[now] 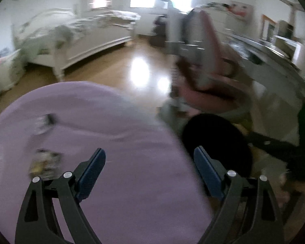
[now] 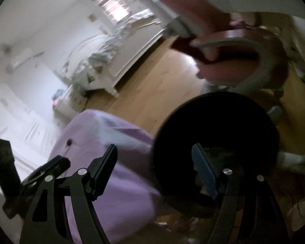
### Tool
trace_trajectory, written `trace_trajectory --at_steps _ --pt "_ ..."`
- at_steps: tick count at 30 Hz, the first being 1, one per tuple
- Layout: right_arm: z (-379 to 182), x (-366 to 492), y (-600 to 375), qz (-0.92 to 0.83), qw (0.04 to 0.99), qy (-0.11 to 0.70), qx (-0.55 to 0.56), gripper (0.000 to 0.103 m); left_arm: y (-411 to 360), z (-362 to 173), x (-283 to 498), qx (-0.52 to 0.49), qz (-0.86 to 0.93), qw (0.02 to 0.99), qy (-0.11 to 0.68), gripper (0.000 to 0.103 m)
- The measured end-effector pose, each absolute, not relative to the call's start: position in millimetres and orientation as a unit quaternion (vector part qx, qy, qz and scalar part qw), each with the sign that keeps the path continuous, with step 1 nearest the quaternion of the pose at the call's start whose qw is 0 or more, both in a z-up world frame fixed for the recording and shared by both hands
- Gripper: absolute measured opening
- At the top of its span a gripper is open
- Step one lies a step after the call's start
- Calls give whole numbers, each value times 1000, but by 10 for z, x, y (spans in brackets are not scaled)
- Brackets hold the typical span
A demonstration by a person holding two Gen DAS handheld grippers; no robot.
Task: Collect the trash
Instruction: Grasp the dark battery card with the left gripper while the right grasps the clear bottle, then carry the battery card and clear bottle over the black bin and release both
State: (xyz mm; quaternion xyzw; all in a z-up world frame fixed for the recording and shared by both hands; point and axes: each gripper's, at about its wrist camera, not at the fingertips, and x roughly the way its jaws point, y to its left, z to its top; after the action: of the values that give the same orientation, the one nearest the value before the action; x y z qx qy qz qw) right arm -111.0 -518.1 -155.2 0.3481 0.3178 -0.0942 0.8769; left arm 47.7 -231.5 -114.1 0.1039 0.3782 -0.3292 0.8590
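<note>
Two crumpled, blurred bits of trash lie on a purple sheet (image 1: 122,162): one wrapper (image 1: 43,123) further off and one (image 1: 44,162) close to my left gripper's left finger. My left gripper (image 1: 150,152) is open and empty above the sheet. A round black bin (image 1: 215,142) stands just right of it, beside the sheet's edge. In the right wrist view my right gripper (image 2: 154,148) is open with nothing between its fingers, and its right finger is over the black bin (image 2: 213,132). The purple sheet (image 2: 116,172) lies under its left finger. The bin's inside is dark.
A pink office chair (image 1: 205,61) with a grey frame stands on the wooden floor (image 1: 111,69) behind the bin. A white bed (image 1: 71,40) stands at the far left. A desk (image 1: 274,57) runs along the right. A black device part (image 2: 4,168) shows at the lower left.
</note>
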Motion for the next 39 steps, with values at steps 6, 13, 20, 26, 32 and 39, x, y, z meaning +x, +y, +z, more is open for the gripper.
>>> trace_trajectory --at_steps 6,13,20,26,32,39 --pt "-1309 -632 -4646 -18 894 336 296 75 -1566 -1268 915 110 -240 879 398 92" --pt "-1087 52 -3975 58 904 359 224 75 -1490 -1492 1185 176 -230 860 419 92" --pt "-1051 815 -3432 104 897 402 151 75 -1261 -1555 1399 144 -238 858 431 78" --pt "-1120 1543 -2916 139 884 440 80 75 -1156 -1538 1409 140 -249 862 420 62" --pt "-1244 2091 -2484 157 870 465 40 87 -995 -1513 1449 106 -262 861 422 60" --pt "-1455 2311 -2218 127 864 486 -43 55 -839 -1502 1425 83 -262 862 425 60"
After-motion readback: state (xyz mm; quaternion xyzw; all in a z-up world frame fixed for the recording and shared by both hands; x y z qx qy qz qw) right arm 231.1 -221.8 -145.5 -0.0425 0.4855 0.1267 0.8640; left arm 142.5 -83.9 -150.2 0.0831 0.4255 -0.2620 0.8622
